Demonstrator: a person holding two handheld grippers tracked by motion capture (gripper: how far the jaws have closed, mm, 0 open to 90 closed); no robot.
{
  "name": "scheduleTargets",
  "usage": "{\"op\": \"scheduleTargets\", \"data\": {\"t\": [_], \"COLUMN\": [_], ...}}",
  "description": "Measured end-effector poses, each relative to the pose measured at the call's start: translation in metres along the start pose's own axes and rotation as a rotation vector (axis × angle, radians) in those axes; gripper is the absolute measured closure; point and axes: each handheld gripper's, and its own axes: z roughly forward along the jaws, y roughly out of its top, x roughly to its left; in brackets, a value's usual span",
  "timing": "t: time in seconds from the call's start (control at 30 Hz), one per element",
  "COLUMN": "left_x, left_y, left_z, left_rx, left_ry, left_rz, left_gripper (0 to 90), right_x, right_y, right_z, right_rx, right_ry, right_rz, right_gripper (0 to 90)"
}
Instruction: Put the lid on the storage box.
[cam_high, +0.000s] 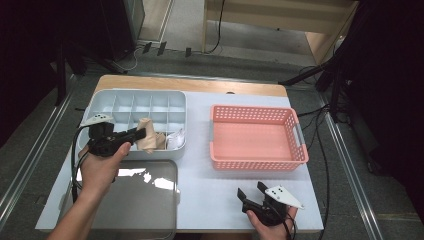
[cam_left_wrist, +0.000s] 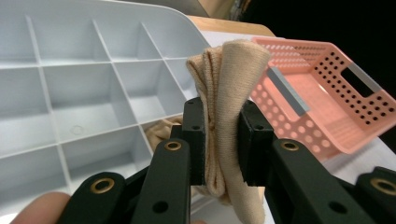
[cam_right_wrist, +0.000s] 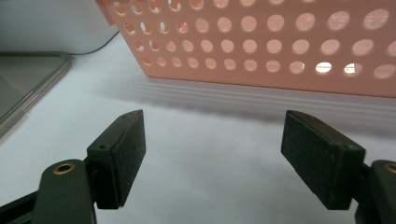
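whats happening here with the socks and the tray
A person holds a claw in each hand. The left claw is shut on a beige sock, held over the grey divided tray; another bit of beige fabric lies in a compartment below. The right claw is open above the table near the empty pink basket.

Left of frame: left gripper (cam_high: 142, 133) clamping beige cloth (cam_high: 149, 140) over grey divided tray (cam_high: 135, 102). Centre right: pink basket (cam_high: 256, 159). Lower left: clear lid (cam_high: 135, 210). Bottom right: right gripper (cam_high: 250, 191), jaws apart.
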Motion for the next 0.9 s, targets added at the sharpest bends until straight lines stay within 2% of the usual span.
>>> {"op": "scheduleTargets", "data": {"t": [0.2,0.5,0.9], "left_x": [0.014,0.025,0.036], "left_y": [0.001,0.003,0.002], "left_z": [0.002,0.004,0.011], "left_rx": [-0.003,-0.003,0.009], "left_ry": [0.032,0.062,0.121], "left_rz": [-0.02,-0.035,-0.027], "left_gripper": [76.4,76.5,76.3], "right_x": [0.0,0.001,0.001], "right_y": [0.0,0.0,0.0], "right_z": [0.0,0.0,0.0], "right_rx": [0.005,0.015,0.016], "right_ry": [-0.001,-0.004,0.0], "right_rz": [-0.002,0.0,-0.002], "right_gripper": [22.4,22.5,22.8]}}
